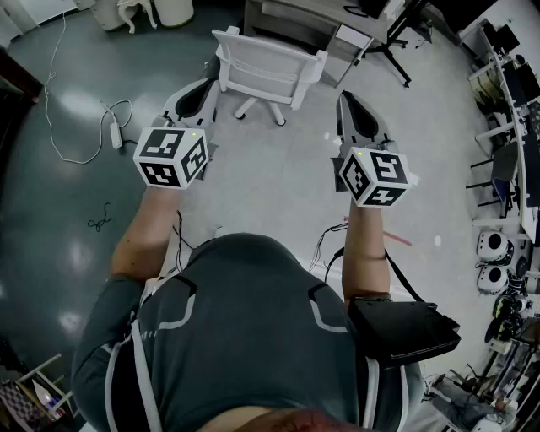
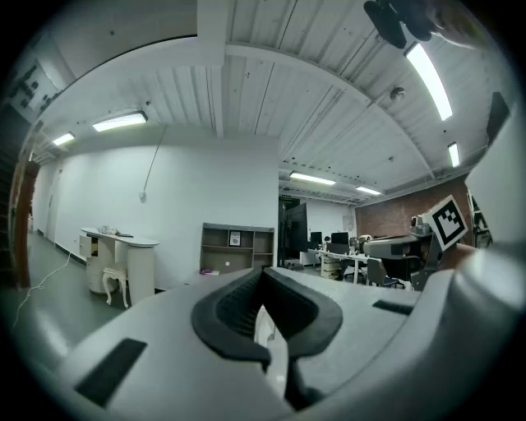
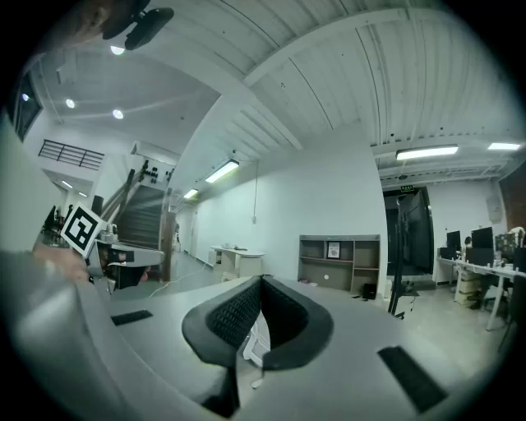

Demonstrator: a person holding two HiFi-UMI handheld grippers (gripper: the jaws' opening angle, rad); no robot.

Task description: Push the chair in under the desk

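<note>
**Q:** State the tool count and condition.

**A:** 2 hand-held grippers, 1 per hand. Left gripper (image 1: 201,89): jaws fully together, nothing between the pads. Right gripper (image 1: 353,99): jaws fully together, likewise empty. Each carries 1 marker cube (image 1: 173,156), 2 cubes in total. Both grippers point level toward the chair.

**Q:** Locate the task item.

**A:** 1 white office chair (image 1: 268,69) stands on the grey floor (image 1: 270,177) ahead of the person (image 1: 253,321), with its backrest facing both grippers. The left gripper is near the chair's left side and the right gripper is near its right side. Neither touches it. In each gripper view, a thin white sliver of the chair shows just below the closed pads.

**Q:** Locate the desk.

**A:** 1 grey desk with open shelves (image 1: 291,18) stands directly beyond the chair. The chair's wheeled base sits on open floor on the near side of the desk. Whether the seat reaches under the desktop cannot be determined.

**Q:** List the remaining items by position from the chair.

**A:**
- Left of the chair: 1 white power strip (image 1: 116,133) with 1 white cable lies on the floor.
- Beyond the chair and to its left: 1 white table with curved legs (image 1: 135,10).
- Near side of the chair: 1 black box (image 1: 403,331) hangs at the person's right hip.
</note>
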